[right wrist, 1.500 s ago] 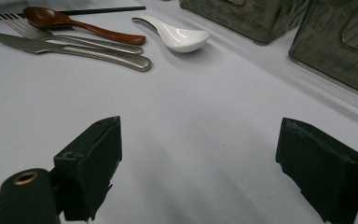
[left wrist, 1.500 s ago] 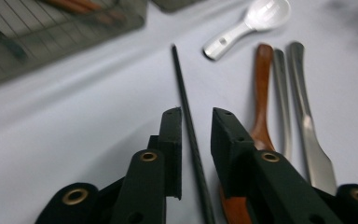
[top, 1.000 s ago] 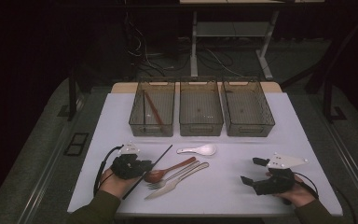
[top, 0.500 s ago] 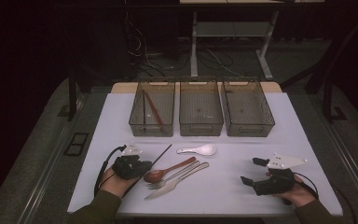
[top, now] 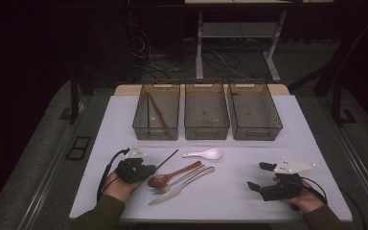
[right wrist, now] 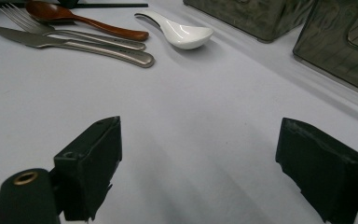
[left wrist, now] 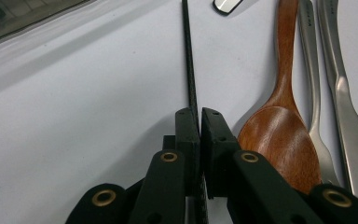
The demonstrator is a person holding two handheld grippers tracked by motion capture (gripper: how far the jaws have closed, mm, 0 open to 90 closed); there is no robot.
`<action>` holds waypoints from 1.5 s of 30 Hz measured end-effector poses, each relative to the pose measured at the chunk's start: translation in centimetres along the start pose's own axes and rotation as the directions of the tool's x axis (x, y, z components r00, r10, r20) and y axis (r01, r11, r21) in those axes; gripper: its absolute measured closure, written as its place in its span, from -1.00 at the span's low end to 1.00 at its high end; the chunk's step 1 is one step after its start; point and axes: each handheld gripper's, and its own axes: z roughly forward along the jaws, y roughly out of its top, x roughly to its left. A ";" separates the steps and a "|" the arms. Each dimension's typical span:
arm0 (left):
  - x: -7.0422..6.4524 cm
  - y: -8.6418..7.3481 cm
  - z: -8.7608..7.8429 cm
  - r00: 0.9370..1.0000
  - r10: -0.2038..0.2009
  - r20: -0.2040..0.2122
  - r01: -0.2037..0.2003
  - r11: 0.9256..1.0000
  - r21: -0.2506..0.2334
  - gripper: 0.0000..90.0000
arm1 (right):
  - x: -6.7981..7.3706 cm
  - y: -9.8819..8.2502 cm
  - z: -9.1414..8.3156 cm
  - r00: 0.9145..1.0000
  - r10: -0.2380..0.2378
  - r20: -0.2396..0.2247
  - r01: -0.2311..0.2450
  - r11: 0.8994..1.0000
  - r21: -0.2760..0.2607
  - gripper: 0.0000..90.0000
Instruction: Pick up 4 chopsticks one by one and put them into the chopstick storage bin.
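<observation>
The left gripper [left wrist: 199, 122] has its jaws clamped on a thin black chopstick [left wrist: 189, 65], which they have just closed on; in the left gripper view the stick runs straight up the frame from between the pads toward the top edge. In the high view this gripper [top: 146, 171] sits lower left, and the chopstick [top: 168, 158] lies low over the white table [top: 124, 120], its long axis slanting from lower left to upper right, the free tip aimed toward the left basket [top: 156, 129]. Just to the right of the stick lie a wooden spoon [top: 172, 174], a fork [top: 178, 181] and a knife [top: 182, 185], all slanting the same way; the spoon's bowl is close beside the jaws. A white ceramic spoon [top: 205, 154] rests past the tip, to its right. Bare table stretches left of the stick to the table's left edge. The right gripper [top: 260, 176] rests lower right, its jaws spread wide with nothing between them, with bare table ahead of them.
</observation>
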 end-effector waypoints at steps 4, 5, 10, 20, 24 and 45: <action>0.1 0.1 -0.1 1.000 0.010 0.000 -0.010 1.000 0.008 0.89 | 0.0 0.0 0.0 1.000 -0.001 -0.001 0.001 1.000 0.001 -0.69; 0.2 0.1 -0.1 1.000 0.004 0.004 -0.004 1.000 0.000 0.89 | 0.0 0.0 0.0 1.000 -0.001 -0.002 0.001 1.000 0.001 -0.69; 0.3 0.4 -0.6 1.000 0.004 0.013 -0.004 1.000 -0.020 0.89 | 0.1 0.0 0.0 1.000 0.000 -0.003 0.000 1.000 0.004 -0.69; 0.2 0.9 -1.5 1.000 -0.007 0.030 0.009 0.998 -0.068 0.89 | 0.0 0.0 0.0 1.000 -0.001 -0.004 0.001 1.000 0.005 -0.69; 0.3 1.2 -1.9 0.999 -0.009 0.040 0.012 0.996 -0.091 0.89 | 0.1 0.0 0.0 1.000 -0.002 -0.004 0.002 1.000 0.006 -0.69; 1.1 4.1 -3.6 0.999 -0.008 0.053 0.019 0.981 -0.195 0.89 | 0.0 0.0 0.2 1.000 -0.003 -0.003 0.003 1.000 0.007 -0.69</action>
